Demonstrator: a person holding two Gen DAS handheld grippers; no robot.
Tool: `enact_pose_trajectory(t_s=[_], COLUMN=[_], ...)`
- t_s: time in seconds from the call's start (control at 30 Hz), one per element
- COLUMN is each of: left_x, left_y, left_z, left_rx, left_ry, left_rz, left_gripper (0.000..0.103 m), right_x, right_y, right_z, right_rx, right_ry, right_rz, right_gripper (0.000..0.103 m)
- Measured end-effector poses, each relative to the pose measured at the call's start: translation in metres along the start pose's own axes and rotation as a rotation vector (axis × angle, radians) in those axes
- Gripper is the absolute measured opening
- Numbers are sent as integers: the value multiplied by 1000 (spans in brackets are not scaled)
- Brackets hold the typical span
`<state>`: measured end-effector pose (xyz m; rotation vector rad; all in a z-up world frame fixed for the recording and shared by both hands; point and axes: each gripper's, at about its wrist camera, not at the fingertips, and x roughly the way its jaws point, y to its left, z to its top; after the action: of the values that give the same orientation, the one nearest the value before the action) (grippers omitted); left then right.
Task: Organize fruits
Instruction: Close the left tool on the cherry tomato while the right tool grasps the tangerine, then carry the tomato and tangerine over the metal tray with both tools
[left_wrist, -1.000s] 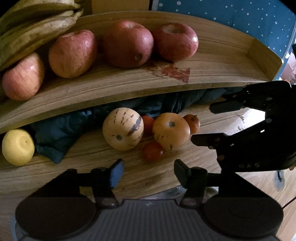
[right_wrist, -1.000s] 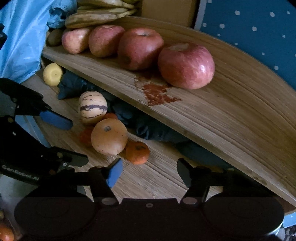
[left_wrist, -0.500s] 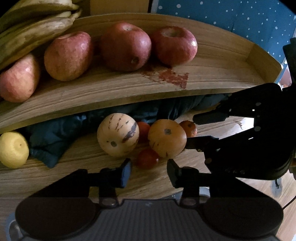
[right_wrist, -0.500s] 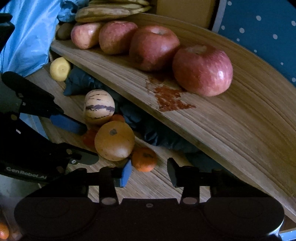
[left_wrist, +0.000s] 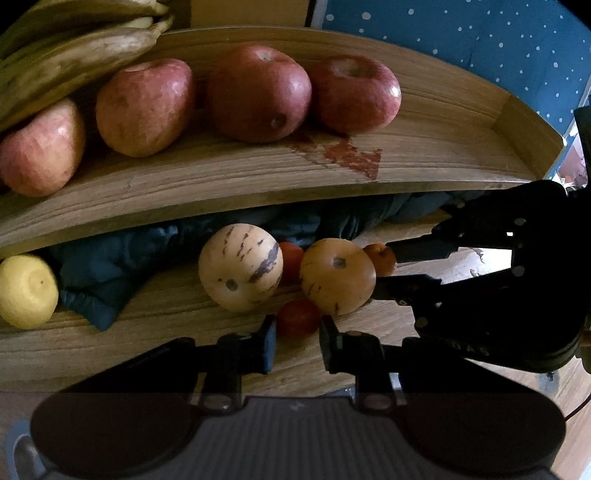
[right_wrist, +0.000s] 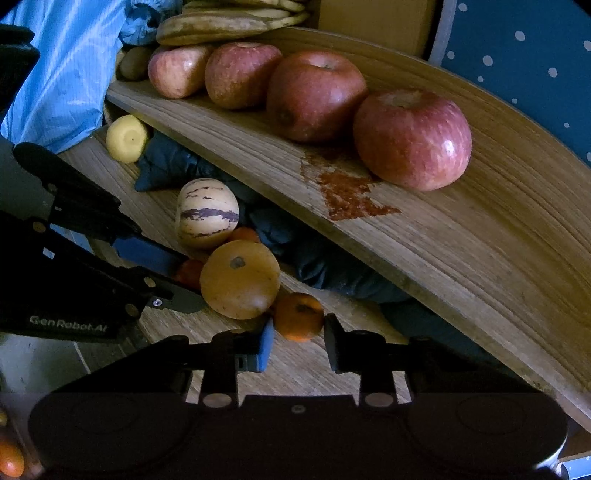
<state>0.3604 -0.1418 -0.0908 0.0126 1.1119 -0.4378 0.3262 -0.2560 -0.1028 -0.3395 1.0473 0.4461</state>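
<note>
On the lower wooden shelf (left_wrist: 147, 332) lie a striped pale melon (left_wrist: 240, 267), an orange-tan round fruit (left_wrist: 337, 275), small red tomatoes and a small orange fruit. My left gripper (left_wrist: 295, 343) has its jaws close on either side of a red tomato (left_wrist: 297, 317); I cannot tell if they touch it. My right gripper (right_wrist: 297, 345) has its jaws close around the small orange fruit (right_wrist: 299, 315), also seen in the left wrist view (left_wrist: 380, 256). The right gripper shows at the right of the left wrist view (left_wrist: 406, 269).
The upper wooden shelf (left_wrist: 424, 162) holds several red apples (left_wrist: 258, 92) and bananas (left_wrist: 74, 62); a red stain (left_wrist: 351, 155) marks it. A yellow fruit (left_wrist: 26, 291) and dark blue cloth (left_wrist: 110, 266) lie on the lower shelf. Blue plastic (right_wrist: 62, 66) hangs at left.
Both grippers have moved forward toward the fruits and their jaws have narrowed, the left around the red tomato, the right around the small orange fruit.
</note>
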Motion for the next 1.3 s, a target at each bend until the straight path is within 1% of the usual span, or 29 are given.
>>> enact_pose_trajectory(t_s=[0.2,0.73,1.03,1.3], left_x=[-6,-36,-68,-97], left_y=[1,8,19,36], left_z=[-5,-19,-28,-44], left_rx=[10,22,42,47], left_ry=[10,-3,-36,-54], left_rz=[-2,-37,-55,-48], left_gripper=[26,26,26,26], right_x=[-4,-32,-53,-73], right_y=[6,33,59,96], right_z=[-2,-16,-12,-5], right_rx=[13,97,112,100], right_ry=[-3,-6,-24,-46], right_rz=[-4,-34,-58,-68], right_gripper=[31,31,31,31])
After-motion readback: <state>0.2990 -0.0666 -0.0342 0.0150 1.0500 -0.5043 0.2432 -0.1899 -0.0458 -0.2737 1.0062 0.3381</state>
